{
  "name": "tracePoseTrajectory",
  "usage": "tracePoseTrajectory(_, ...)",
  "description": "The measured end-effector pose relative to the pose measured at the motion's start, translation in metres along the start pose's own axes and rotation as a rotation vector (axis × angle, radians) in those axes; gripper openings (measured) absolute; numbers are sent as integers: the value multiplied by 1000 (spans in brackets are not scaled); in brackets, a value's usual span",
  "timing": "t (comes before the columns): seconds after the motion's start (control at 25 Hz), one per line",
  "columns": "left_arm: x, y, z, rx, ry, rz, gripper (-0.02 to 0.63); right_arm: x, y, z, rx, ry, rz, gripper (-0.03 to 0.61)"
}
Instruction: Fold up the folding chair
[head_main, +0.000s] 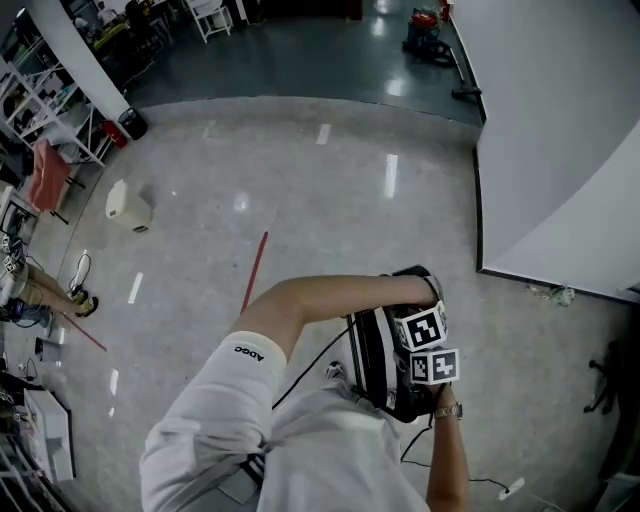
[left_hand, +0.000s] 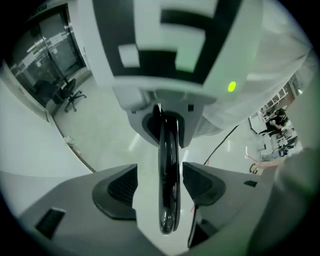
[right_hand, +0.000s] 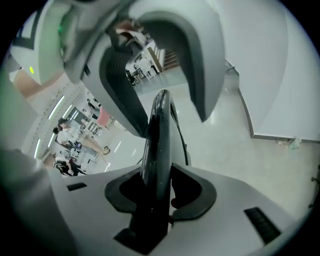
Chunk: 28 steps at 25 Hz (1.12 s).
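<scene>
Folding chair of black metal tubing (head_main: 372, 362) sits in the lower centre-right of the head view, seen edge-on as a narrow dark shape against the person's white shirt (head_main: 300, 450), with both marker cubes just to its right. A bare left forearm (head_main: 320, 298) crosses from the lower left to the upper cube (head_main: 422, 327), and the right wrist with a watch (head_main: 447, 410) rises from the bottom edge to the lower cube (head_main: 437, 366).

In the left gripper view the left gripper (left_hand: 161, 186) has its jaws wide, and the chair's glossy black tube (left_hand: 168, 170) runs up the middle between them with pale floor showing on both sides of it. At the top of that frame the other gripper's grey body (left_hand: 165, 102) closes round the same tube.

In the right gripper view the right gripper (right_hand: 157, 192) has its jaws narrow, the pads (right_hand: 192, 192) lying close on both sides of the tube, with only a thin sliver showing at the right-hand pad.

Grey speckled floor (head_main: 330, 190) fills the upper half of the head view, with a thin red strip (head_main: 255, 270) left of centre and a white canister (head_main: 128, 208) near the left edge
</scene>
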<state>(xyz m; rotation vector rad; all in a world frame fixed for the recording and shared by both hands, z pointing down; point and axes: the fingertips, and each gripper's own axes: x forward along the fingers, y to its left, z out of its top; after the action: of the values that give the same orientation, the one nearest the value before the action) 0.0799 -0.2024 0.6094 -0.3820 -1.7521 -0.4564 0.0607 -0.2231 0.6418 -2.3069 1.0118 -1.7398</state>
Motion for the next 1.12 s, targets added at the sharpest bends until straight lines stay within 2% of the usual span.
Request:
tracePoseTrajectory(0.08,24,-11,-2,-32,-7,-55,270,1,3,0,34,-23,29,130)
tracePoseTrajectory(0.16,44,-26,3,-52,-20,-104,267,1,5,0,19,-22,21,128)
tracePoseTrajectory(0.2,53,-26,3,-41,-2,-100,237,0,2,-1,-6,-14,6,123)
tracePoseTrajectory(0.24,60,-21,1,-21,24,-82,138,-3,-3,-3,-35,-1,-9,119)
tracePoseTrajectory(0.28,65,-14,-2,-7,48,-66,79,-5,-8,-5,-60,16,-17,118)
tracePoseTrajectory(0.36,66,0,-4,-17,69,-70,70,-11,-18,-11,-64,38,-6,118)
tracePoseTrajectory(0.56,68,23,-7,-52,86,-113,66,-22,-42,-18,22,51,17,118)
tracePoseTrajectory(0.76,75,43,2,-62,109,-126,60,-31,-65,-29,-54,75,-37,83)
tracePoseTrajectory(0.92,68,54,26,-85,90,-122,55,-45,-77,-40,-78,85,-34,68)
tracePoseTrajectory(1.12,75,80,36,-122,123,-115,52,-61,-102,-54,-78,81,-26,64)
